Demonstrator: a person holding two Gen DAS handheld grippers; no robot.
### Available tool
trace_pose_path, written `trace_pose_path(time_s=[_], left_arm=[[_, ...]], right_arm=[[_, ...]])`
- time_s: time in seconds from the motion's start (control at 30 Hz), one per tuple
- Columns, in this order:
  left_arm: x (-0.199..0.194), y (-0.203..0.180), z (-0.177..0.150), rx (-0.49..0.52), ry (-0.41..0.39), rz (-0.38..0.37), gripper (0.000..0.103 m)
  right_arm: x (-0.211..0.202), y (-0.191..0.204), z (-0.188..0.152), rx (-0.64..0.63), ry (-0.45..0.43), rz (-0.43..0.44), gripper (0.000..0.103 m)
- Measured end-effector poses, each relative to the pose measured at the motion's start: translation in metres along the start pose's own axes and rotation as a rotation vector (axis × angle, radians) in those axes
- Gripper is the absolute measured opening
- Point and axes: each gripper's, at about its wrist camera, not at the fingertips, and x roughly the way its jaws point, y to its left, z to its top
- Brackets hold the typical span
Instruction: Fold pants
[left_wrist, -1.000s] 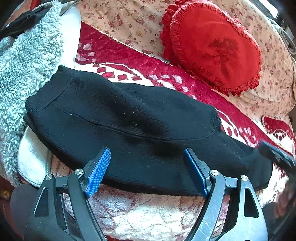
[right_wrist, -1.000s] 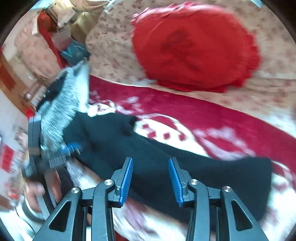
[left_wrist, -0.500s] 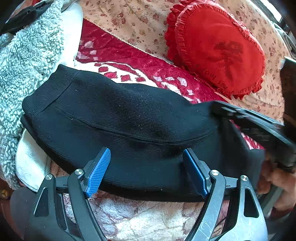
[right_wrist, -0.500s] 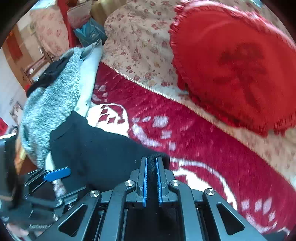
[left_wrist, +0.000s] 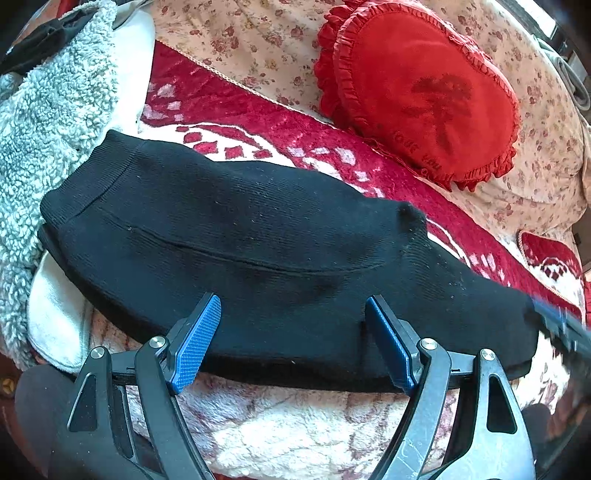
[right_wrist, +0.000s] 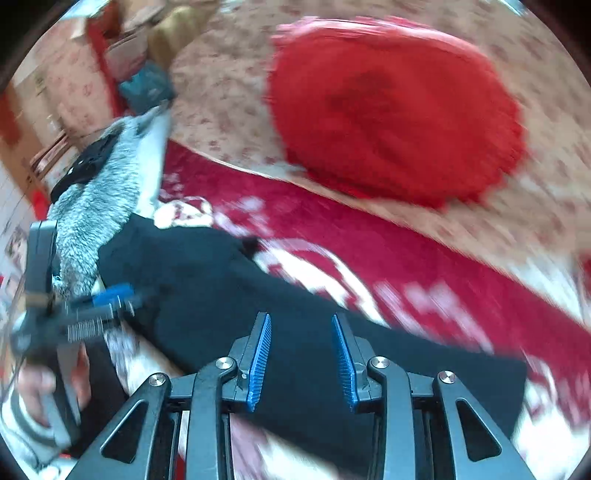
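Note:
The black knit pants lie flat across the red patterned sofa cover, waistband at the left; they also show in the right wrist view. A small pinched tuft stands up on their far edge. My left gripper is open and empty over the pants' near edge. My right gripper is open and empty above the leg part; its blurred tip shows at the right of the left wrist view. The left gripper shows blurred in the right wrist view.
A red heart-shaped cushion leans on the floral sofa back. A grey fleece garment lies left of the pants. A pale fuzzy blanket covers the sofa's near edge. The right wrist view is motion-blurred.
Half a second ago my right gripper was shut on the pants' far edge. It has let go, opened and pulled back to the right, leaving a tuft. The left gripper stayed put.

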Motion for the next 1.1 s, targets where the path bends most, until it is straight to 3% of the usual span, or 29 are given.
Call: trace_pose_path(time_s=[0.13, 0.3, 0.73, 0.8, 0.83, 1.0, 1.1], left_arm=[[0.0, -0.007, -0.001, 0.012, 0.007, -0.01, 0.081], [-0.007, -0.02, -0.004, 0.043, -0.011, -0.014, 0.081], [-0.009, -0.021, -0.007, 0.037, -0.008, 0.002, 0.081], [-0.009, -0.021, -0.007, 0.037, -0.008, 0.003, 0.081], [-0.01, -0.021, -0.007, 0.036, -0.01, 0.004, 0.081], [-0.021, -0.005, -0.002, -0.001, -0.041, 0.02, 0.081], [-0.022, 0.011, 0.002, -0.04, -0.042, 0.032, 0.081]], right_arm=[[-0.024, -0.047, -0.055, 0.162, 0.057, -0.028, 0.032], [-0.02, -0.076, -0.096, 0.291, 0.128, -0.064, 0.032], [-0.016, -0.122, -0.093, 0.568, -0.005, -0.037, 0.037], [-0.019, -0.121, -0.09, 0.549, -0.037, -0.044, 0.011], [-0.022, -0.118, -0.088, 0.514, -0.033, -0.065, 0.006], [-0.054, -0.1, -0.089, 0.335, -0.014, -0.171, 0.005], [-0.048, -0.104, -0.096, 0.324, 0.022, -0.227, 0.005]])
